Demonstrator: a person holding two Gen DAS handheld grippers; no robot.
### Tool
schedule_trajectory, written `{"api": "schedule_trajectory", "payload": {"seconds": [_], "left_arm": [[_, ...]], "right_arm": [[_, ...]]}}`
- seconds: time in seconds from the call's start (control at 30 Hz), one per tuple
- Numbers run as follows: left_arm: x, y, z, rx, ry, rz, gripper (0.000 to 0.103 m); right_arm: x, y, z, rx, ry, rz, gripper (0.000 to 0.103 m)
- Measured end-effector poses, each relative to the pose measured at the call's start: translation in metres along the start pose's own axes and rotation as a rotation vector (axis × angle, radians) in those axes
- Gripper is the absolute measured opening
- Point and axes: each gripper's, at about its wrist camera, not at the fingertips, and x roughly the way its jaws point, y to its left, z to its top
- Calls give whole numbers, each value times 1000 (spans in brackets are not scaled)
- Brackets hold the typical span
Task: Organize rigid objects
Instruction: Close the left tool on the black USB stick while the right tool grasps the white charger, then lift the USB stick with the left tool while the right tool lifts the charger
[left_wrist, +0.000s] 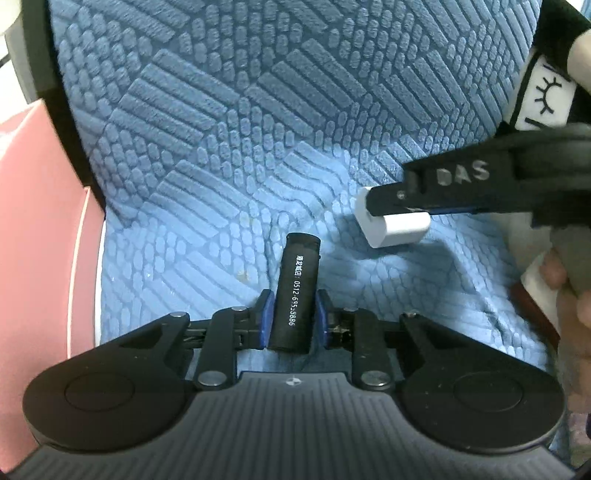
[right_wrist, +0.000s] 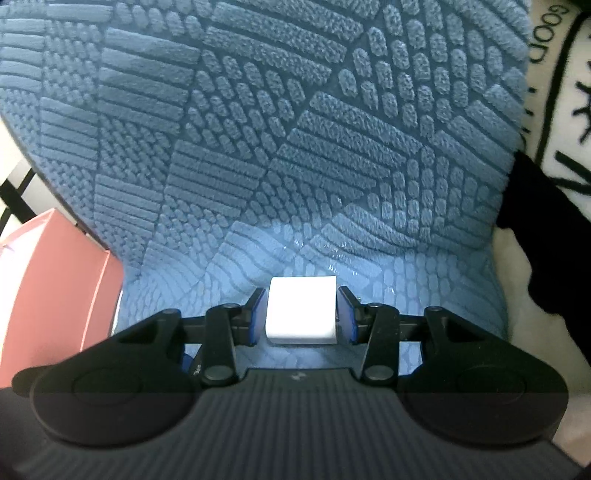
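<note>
the left gripper (left_wrist: 293, 314) fingers pinch a black cylinder (left_wrist: 295, 291); the right gripper (right_wrist: 301, 314) fingers pinch a white block (right_wrist: 301, 312), both over the blue cushion (left_wrist: 221, 147). keep grips firm and level while carrying.

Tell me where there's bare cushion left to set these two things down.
Bare room: the blue textured cushion ahead of the black tube, between the pink box and the white block. Crowded: the right side, where the right gripper reaches in beside the black-and-white fabric.
</note>
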Motion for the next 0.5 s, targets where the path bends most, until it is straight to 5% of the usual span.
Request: {"api": "schedule_trajectory", "payload": {"seconds": [0.5], "left_arm": [[-52, 9, -38, -67, -9, 6, 27]], "right_arm": [[-41, 23, -55, 78, 50, -46, 44]]}}
